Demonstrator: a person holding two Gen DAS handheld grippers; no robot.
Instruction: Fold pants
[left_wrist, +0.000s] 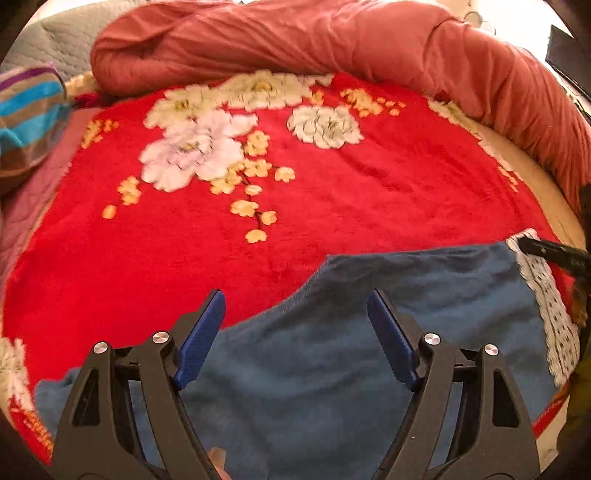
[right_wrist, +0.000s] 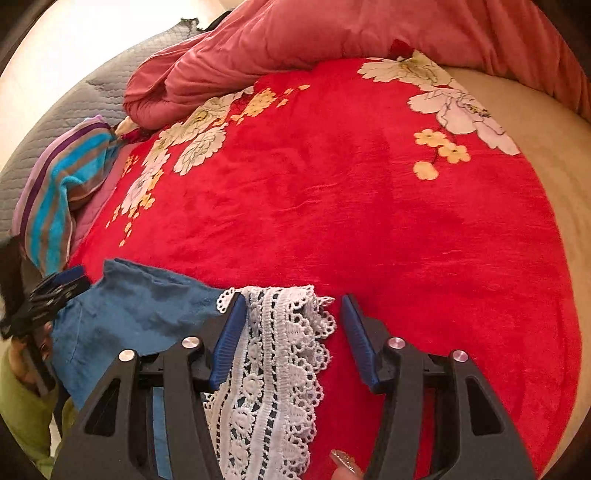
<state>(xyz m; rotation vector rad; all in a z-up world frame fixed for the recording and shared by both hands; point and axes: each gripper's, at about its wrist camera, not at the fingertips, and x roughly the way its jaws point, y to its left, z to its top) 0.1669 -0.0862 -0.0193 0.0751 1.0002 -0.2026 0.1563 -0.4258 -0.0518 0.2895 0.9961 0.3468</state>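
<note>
Your pants (left_wrist: 369, 332) lie in the lower half of both views, on the red flowered blanket (left_wrist: 332, 192): soft blue cloth, faintly rumpled, with a band of white lace trim (right_wrist: 273, 362) along one end (in the left wrist view it runs down the right edge). Your left gripper (left_wrist: 295, 339) stands with its blue pads wide apart over the blue cloth, pressing on nothing. Your right gripper (right_wrist: 293, 339) is also parted; the lace lies between its pads and brushes the left one, but the right pad stands clear, so nothing is pinched. A rolled pink quilt (left_wrist: 295, 40) fills the top.
</note>
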